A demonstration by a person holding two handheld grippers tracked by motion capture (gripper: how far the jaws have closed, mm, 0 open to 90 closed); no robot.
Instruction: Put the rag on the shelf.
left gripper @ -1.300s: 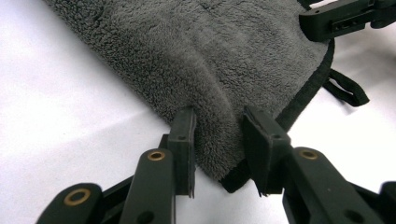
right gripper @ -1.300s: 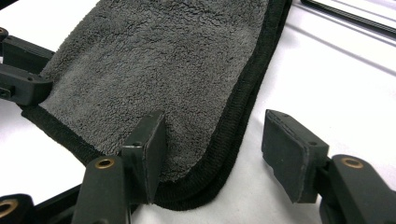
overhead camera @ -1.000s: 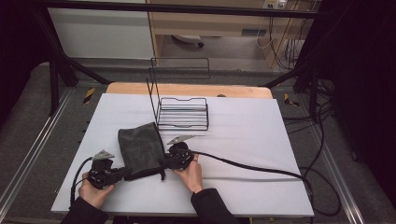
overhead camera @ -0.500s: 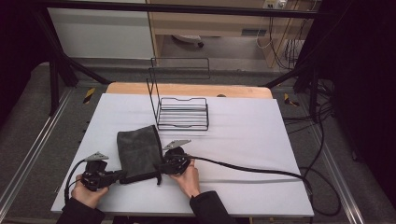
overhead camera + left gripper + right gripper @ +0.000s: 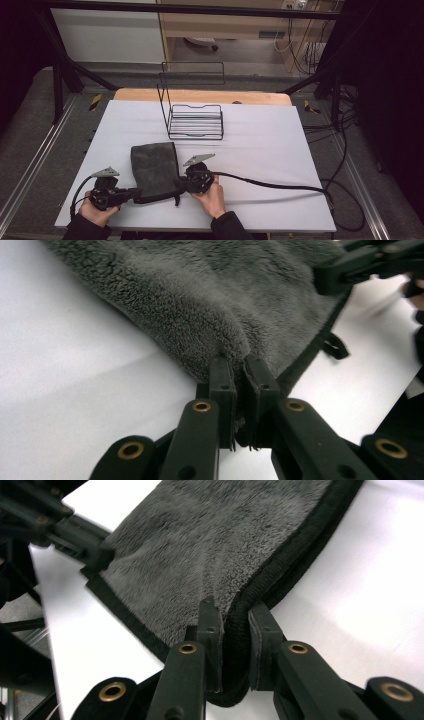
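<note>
A dark grey fleece towel (image 5: 155,167) with a black hem lies flat on the white table, near the front edge. My left gripper (image 5: 136,192) is shut on its near left corner. In the left gripper view the jaws (image 5: 239,362) pinch a fold of the towel (image 5: 225,295). My right gripper (image 5: 181,184) holds the near right edge. Its jaws (image 5: 235,610) have just been closing, and the hem of the towel (image 5: 220,535) is squeezed between them. Each gripper view also catches the other gripper at the towel's far side.
A black wire rack (image 5: 196,121) with a tall back frame stands behind the towel at the table's middle. A thick black cable (image 5: 280,184) runs from the right gripper across the table to the right edge. A wooden board (image 5: 200,96) borders the far side.
The right gripper has shifted a little to the right and the left one toward the near left. The towel, tilted and bunched before, is now drawn out straighter between them.
</note>
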